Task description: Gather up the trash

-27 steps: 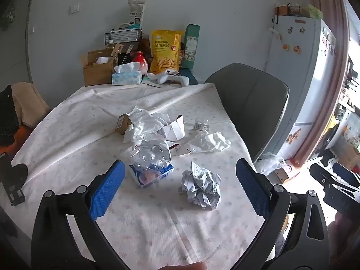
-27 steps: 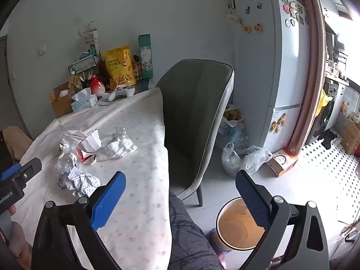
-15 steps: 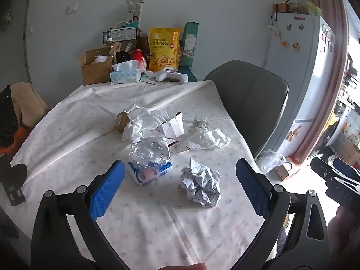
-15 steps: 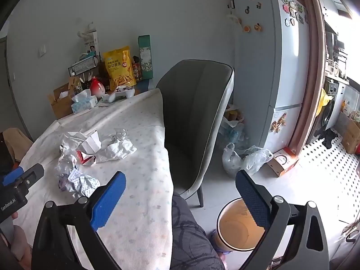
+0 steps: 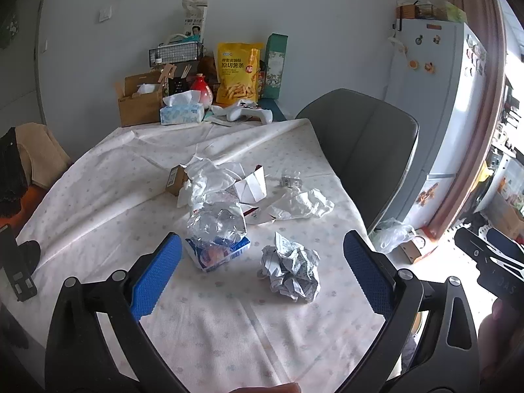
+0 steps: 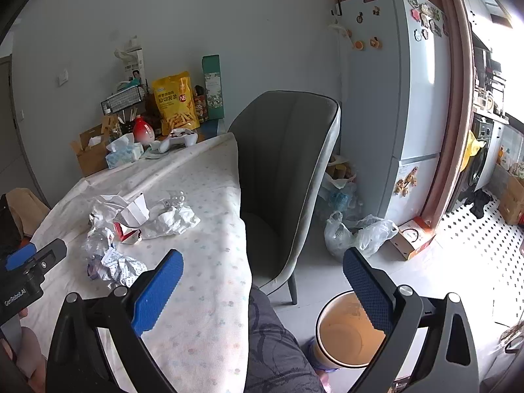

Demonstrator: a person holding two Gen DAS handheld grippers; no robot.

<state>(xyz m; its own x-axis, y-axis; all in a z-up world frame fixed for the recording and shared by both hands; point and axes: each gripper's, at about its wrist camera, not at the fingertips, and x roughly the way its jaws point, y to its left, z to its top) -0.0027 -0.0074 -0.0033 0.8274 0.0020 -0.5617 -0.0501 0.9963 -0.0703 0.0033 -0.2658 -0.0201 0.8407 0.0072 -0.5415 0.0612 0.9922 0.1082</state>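
Both hand-held grippers are spread wide, gripping nothing. Left hand-held gripper [image 5: 262, 262] hangs over the desk [image 5: 98, 196], the crumpled paper ball [image 5: 290, 271] lying between its fingers. Right hand-held gripper [image 6: 262, 281] hangs off the desk's right edge, above the trash bin [image 6: 347, 334].

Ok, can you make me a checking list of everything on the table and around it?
Surface: table under a white dotted cloth, wrinkled.
Job's things: paper ball nearest; crushed bottle lying on a blue packet; white wrappers and a torn carton behind; bin on the floor, open.
Clutter: chip bag, tissue box, game controller, cardboard box at the far edge.
Grippers: left gripper open, empty; right gripper open, empty.
Cables: nothing seen.
Surroundings: grey chair, fridge, bags on the floor.
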